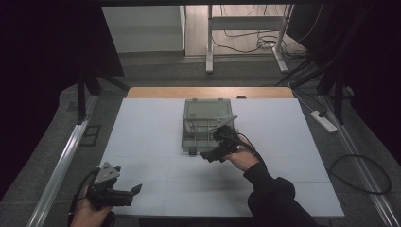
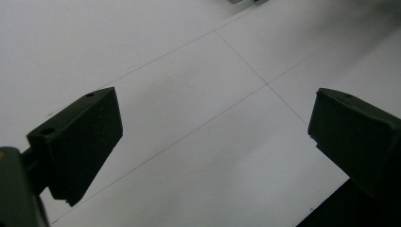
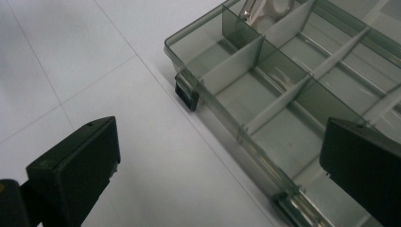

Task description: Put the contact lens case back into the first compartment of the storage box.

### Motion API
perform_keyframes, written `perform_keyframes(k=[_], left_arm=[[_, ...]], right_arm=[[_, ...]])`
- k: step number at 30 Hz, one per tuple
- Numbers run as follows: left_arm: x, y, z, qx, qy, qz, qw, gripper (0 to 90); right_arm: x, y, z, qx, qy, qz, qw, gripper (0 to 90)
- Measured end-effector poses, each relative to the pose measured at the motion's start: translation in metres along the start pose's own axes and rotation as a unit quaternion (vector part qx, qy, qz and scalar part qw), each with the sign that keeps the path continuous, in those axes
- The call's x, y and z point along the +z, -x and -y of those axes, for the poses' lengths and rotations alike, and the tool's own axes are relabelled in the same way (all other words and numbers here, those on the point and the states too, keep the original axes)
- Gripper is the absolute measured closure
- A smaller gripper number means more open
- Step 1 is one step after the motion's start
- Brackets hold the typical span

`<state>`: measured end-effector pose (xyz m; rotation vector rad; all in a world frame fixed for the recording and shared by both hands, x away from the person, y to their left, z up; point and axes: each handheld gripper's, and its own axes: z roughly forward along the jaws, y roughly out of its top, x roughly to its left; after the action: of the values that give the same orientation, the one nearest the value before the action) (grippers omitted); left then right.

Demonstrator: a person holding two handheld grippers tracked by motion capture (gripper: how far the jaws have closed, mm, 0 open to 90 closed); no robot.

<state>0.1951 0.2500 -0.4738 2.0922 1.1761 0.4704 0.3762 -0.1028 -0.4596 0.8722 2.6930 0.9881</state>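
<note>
My right gripper [image 3: 220, 165] hangs wide open, empty, at the near edge of the clear divided box [image 1: 206, 125], lid up, mid-table. Left gripper [image 2: 213, 142] also open w/ nothing, over bare mat. One far compartment holds something metal, prob. Nothing grasped yet

A pale grey-white table mat [image 1: 156, 142] crossed by thin dark seam lines. On it a smoky, see-through grey compartment box [image 1: 206, 126] with lighter grey dividers and small black latches [image 3: 187, 96]. Both grippers, left gripper [image 1: 127, 191] and right gripper [image 1: 222, 135], are black. A tan wooden table edge [image 1: 156, 92] shows at the far side.
</note>
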Motion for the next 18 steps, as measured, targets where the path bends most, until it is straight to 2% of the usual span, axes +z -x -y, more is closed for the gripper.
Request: perform_keyframes(k=[18], left_arm=[[0.000, 0.000, 0.000, -0.002, 0.001, 0.001, 1.0000, 3.7]], right_arm=[[-0.020, -0.005, 0.018, 0.001, 0.004, 0.001, 1.0000, 0.0]])
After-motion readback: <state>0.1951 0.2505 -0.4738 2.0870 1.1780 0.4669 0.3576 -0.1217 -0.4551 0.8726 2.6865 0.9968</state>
